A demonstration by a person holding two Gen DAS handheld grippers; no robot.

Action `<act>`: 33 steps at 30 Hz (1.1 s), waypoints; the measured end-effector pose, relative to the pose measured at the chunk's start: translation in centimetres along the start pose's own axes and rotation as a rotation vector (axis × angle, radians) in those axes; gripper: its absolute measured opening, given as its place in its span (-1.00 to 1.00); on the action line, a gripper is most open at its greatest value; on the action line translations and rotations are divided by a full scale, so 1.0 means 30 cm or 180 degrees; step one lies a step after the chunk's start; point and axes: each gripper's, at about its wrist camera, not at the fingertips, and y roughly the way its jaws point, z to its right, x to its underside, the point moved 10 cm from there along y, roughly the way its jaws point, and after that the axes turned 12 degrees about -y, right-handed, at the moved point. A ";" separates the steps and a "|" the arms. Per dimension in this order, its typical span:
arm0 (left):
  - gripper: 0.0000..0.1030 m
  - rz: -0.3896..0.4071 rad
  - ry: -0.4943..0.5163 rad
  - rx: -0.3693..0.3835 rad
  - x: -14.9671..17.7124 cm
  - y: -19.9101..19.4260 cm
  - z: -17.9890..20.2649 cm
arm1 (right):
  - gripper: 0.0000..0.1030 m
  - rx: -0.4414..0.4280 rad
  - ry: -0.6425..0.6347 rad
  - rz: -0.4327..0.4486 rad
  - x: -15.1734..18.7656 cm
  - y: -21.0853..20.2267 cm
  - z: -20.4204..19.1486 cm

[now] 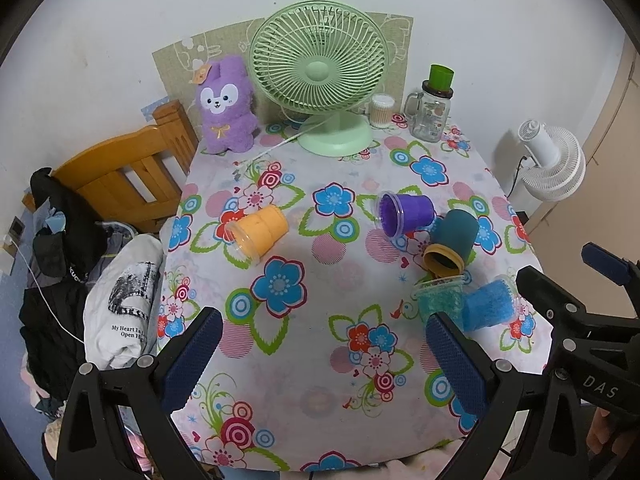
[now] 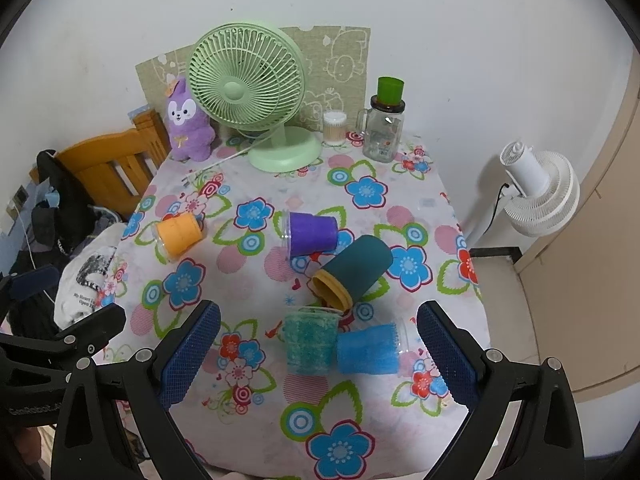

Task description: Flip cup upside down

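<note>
Several cups lie on the flowered tablecloth (image 1: 320,360). An orange cup (image 1: 258,231) (image 2: 178,234) lies on its side at the left. A purple cup (image 1: 406,213) (image 2: 312,232) lies on its side in the middle. A dark teal cup with a yellow rim (image 1: 452,245) (image 2: 352,272) lies tilted beside it. A teal beaded cup (image 1: 438,296) (image 2: 308,340) stands rim-up and a blue cup (image 1: 490,306) (image 2: 370,348) lies next to it. My left gripper (image 1: 322,350) is open and empty above the near table. My right gripper (image 2: 318,348) is open, and the teal and blue cups lie beyond its fingers.
A green desk fan (image 1: 320,80), a purple plush toy (image 1: 226,108), a jar of cotton swabs (image 1: 382,110) and a glass jar with a green cup on it (image 1: 432,108) stand at the back. A wooden chair (image 1: 128,172) with clothes is left; a white fan (image 1: 552,160) is right.
</note>
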 end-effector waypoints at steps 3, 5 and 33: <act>0.99 0.0006 0.0002 -0.0006 -0.007 -0.004 0.007 | 0.94 -0.0013 0.0010 0.0009 -0.004 -0.004 0.006; 0.99 0.0004 0.0007 -0.0010 -0.009 -0.004 0.010 | 0.94 -0.0008 0.0006 0.0015 -0.007 -0.006 0.009; 0.99 -0.0612 0.0457 0.0051 -0.056 0.316 0.354 | 0.94 0.0132 0.0232 -0.0407 0.060 0.205 0.356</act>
